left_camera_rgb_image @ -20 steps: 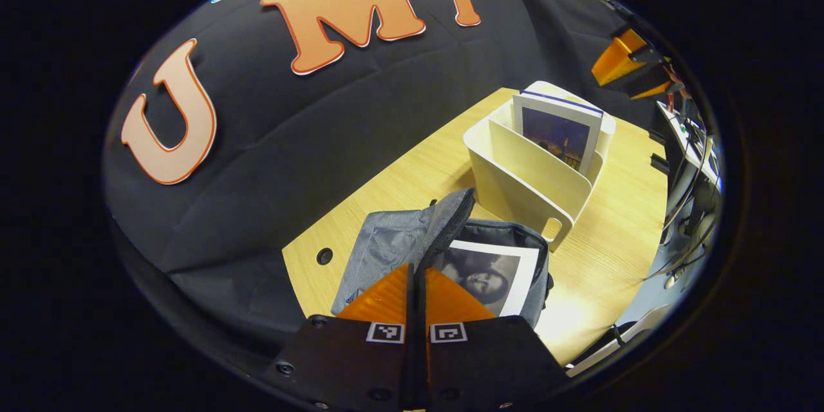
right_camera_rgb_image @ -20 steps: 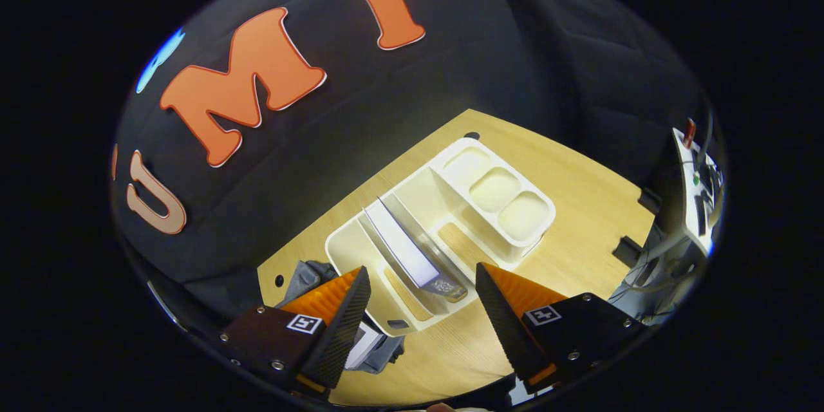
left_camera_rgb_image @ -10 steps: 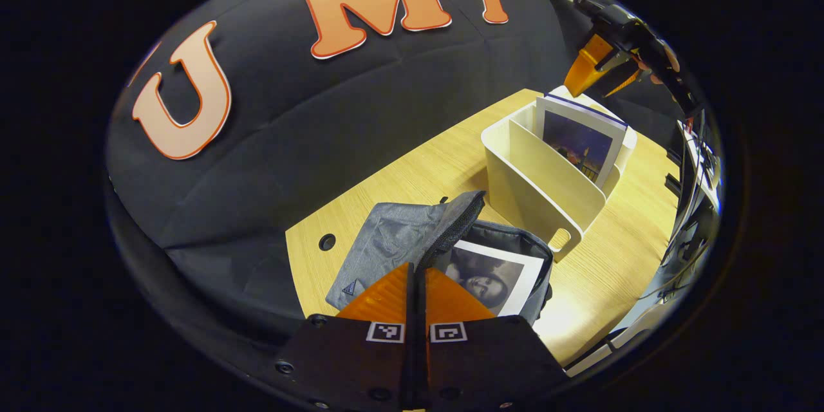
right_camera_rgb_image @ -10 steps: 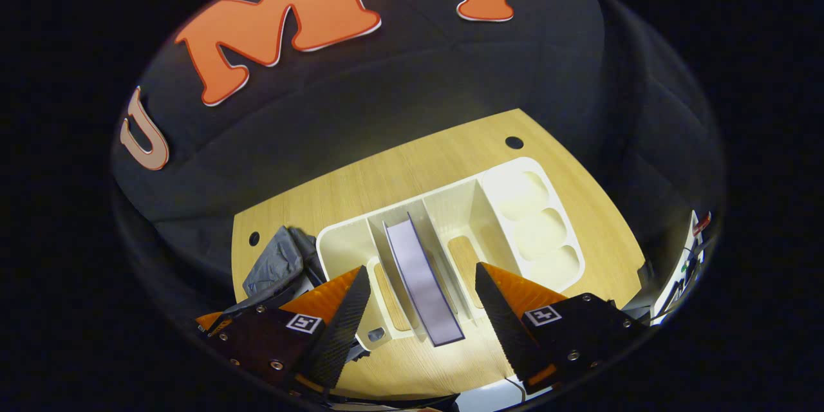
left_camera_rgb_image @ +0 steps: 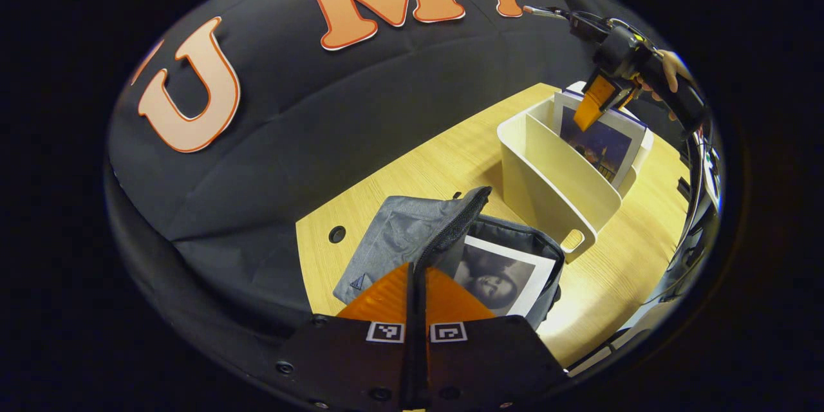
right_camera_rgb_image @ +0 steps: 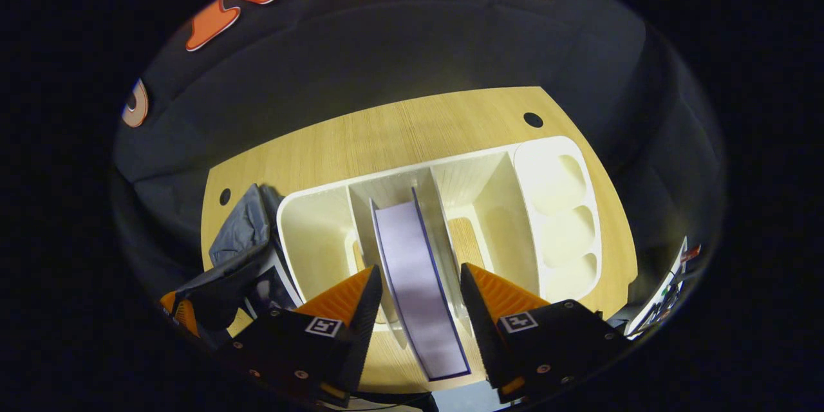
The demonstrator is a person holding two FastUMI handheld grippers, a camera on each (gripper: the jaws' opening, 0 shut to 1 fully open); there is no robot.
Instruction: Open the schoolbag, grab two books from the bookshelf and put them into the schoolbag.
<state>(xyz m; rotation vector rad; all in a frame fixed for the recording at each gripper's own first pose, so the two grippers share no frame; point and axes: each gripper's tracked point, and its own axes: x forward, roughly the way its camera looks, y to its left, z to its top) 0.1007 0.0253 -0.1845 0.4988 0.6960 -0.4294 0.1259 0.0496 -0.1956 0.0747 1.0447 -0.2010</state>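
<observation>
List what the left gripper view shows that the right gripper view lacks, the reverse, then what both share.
Left gripper view: the shelved book's dark picture cover, a black-and-white portrait book inside the grey fabric schoolbag, the left gripper pinching its flap, a hand holding the right gripper. Right gripper view: three round cups at the cream plastic bookshelf's end, its open fingers straddling the book's pale top edge. Shared: bookshelf, schoolbag, shelved book, wooden table.
</observation>
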